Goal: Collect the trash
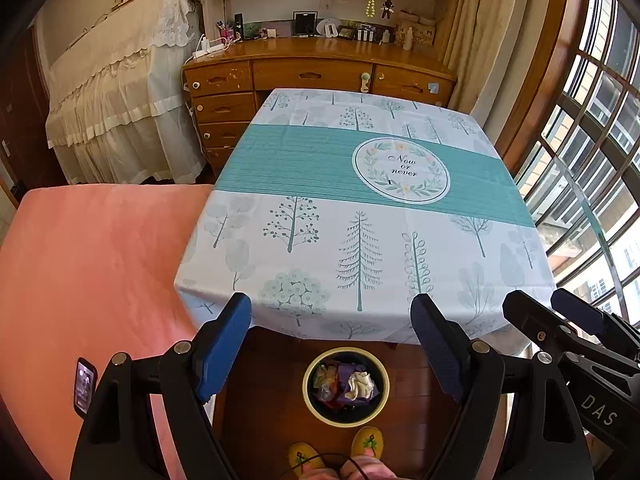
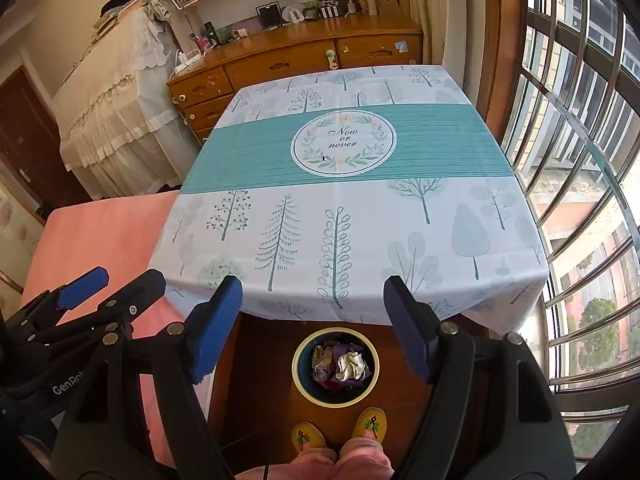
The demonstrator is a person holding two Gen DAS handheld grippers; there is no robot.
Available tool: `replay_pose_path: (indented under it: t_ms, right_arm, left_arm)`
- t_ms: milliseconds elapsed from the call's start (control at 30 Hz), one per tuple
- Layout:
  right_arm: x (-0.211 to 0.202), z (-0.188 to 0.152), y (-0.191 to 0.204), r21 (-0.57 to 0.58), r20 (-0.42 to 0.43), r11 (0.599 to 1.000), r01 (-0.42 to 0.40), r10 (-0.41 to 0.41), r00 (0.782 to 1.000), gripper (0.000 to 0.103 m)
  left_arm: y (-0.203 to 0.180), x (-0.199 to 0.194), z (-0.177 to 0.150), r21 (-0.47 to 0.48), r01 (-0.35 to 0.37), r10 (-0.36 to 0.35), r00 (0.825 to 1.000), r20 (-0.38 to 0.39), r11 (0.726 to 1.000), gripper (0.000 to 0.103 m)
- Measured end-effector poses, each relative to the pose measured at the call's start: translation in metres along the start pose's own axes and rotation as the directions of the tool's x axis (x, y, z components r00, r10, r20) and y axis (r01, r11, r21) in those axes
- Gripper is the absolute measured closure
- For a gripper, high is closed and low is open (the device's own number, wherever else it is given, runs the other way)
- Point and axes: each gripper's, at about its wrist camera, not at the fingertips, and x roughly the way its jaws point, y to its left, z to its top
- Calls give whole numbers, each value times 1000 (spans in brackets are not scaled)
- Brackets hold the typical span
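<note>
We hold both tools above the near edge of the table, pointed down and forward. Reading from left to right:

1. A pink bed surface lies at the left, with a phone resting on it near the left tool.
2. The left gripper stands spread wide with nothing between its blue pads.
3. The bin sits on the wooden floor just under the table edge, directly ahead of the person's yellow slippers. The trash is inside it: crumpled white paper, purple wrapping and foil-like scraps.
4. The right gripper is likewise spread and empty. Its body carries the letters "DAS" as seen from the left wrist view; the left tool's body shows "GenRo", cut off, in the right wrist view.

The tablecloth bears no loose item that we can see. Its round emblem reads "Now or never".

Handling, as we judge it: the crumpled pieces are light, soft and compressible. A pinch across the bulk of a wad should hold; foil scraps may slip or tear. The task appears essentially complete.
</note>
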Motion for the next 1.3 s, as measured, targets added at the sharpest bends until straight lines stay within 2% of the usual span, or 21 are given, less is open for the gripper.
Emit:
replay_pose_path:
  t_ms: [400, 1300]
  right_arm:
    - [-6, 3, -1, 5, 15, 1000, -9, 9, 1000, 32]
    - [-12, 0, -1, 8, 23, 1000, -6, 5, 1000, 32]
  left_arm:
    - [-5, -9, 2, 11, -26, 26, 999, 20, 1000, 20]
    - [-5, -11, 1, 14, -33, 33, 999, 26, 999, 20]
